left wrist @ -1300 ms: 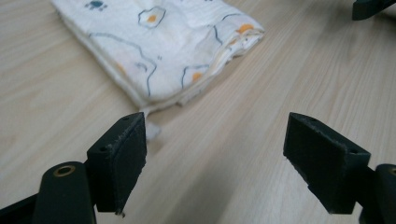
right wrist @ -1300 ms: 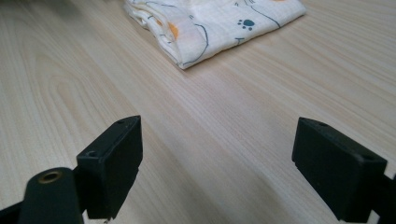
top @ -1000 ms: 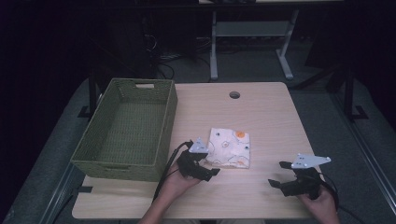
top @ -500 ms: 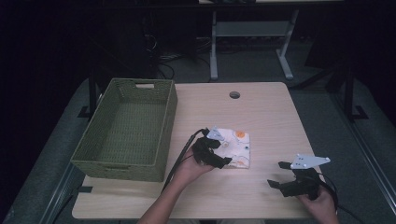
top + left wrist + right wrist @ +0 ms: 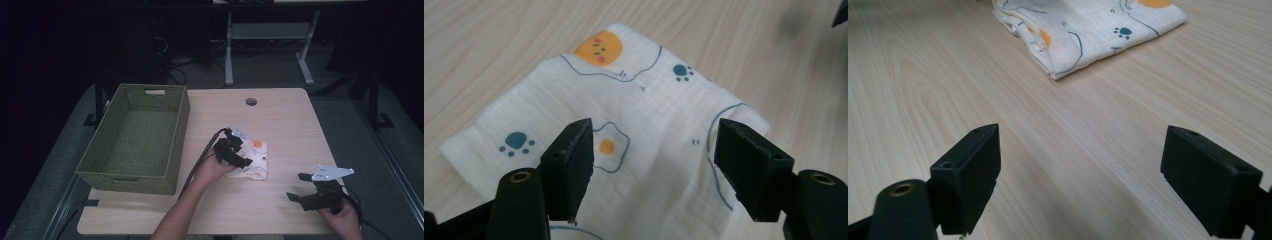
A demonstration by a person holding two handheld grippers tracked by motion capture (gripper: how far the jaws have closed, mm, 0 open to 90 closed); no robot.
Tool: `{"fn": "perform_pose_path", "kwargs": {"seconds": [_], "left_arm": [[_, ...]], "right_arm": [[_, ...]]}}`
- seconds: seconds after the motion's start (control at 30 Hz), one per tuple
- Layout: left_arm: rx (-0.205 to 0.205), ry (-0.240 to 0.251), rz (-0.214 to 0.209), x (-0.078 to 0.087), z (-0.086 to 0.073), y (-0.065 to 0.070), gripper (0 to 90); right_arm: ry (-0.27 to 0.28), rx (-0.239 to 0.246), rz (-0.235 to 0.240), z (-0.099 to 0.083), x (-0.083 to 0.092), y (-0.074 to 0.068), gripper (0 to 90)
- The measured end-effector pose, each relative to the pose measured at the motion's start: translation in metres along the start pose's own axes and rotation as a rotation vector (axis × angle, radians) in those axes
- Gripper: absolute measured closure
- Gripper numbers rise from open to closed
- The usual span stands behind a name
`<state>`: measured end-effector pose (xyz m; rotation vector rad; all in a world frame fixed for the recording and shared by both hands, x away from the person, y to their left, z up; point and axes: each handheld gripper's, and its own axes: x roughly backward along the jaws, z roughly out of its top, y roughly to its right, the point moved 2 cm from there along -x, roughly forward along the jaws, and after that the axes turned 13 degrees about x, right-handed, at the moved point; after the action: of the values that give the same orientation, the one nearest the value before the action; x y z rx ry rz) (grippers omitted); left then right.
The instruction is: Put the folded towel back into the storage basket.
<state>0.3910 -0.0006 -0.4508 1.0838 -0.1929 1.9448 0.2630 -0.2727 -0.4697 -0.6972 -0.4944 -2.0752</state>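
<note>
- Cloth (image 5: 251,161), folded, white with paw and egg prints, lies mid-table (image 5: 280,120), right of green basket (image 5: 135,140).
- Left gripper (image 5: 651,150) over cloth, fingers (image 5: 571,160) spread, just been closing, pressing nothing yet.
- Right gripper (image 5: 1098,175) near right edge, well apart from cloth, fingers spread, empty.

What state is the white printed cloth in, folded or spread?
Folded. The white printed cloth lies as a compact square on the wooden table, with stacked layers showing along its near edge in the right gripper view.

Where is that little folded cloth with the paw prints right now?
In the high view the folded cloth lies flat on the table, right of the green basket, directly under the left gripper.
</note>
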Motion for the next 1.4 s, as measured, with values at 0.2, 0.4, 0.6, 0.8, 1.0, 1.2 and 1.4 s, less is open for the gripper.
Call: {"fn": "perform_pose_path", "kwargs": {"seconds": [0.2,0.4,0.6,0.8,1.0,1.2,1.4], "left_arm": [[0.016,-0.024,0.007,-0.011,0.003,-0.002,35.8],[0.028,-0.052,0.03,-0.023,0.004,-0.004,40.1],[-0.007,-0.044,0.095,-0.029,0.001,0.0,48.6],[-0.02,-0.015,0.139,-0.029,-0.002,0.002,59.1],[-0.006,-0.005,0.137,-0.027,-0.004,0.001,69.1],[0.02,0.014,0.127,-0.025,-0.008,-0.002,78.1],[0.043,0.021,0.119,-0.022,-0.009,-0.005,81.6]], "right_arm": [[0.002,0.004,0.001,0.0,0.0,0.0,15.9],[0.001,0.001,0.001,0.0,0.0,0.0,15.9],[0.003,0.003,-0.001,0.0,0.001,0.0,15.9],[0.004,0.002,-0.001,0.0,0.001,0.0,15.9],[0.002,0.002,-0.002,0.0,0.001,0.0,15.9],[0.001,0.0,-0.004,-0.001,0.002,0.0,15.9],[0.001,0.0,-0.005,-0.001,0.002,0.0,15.9]]}}
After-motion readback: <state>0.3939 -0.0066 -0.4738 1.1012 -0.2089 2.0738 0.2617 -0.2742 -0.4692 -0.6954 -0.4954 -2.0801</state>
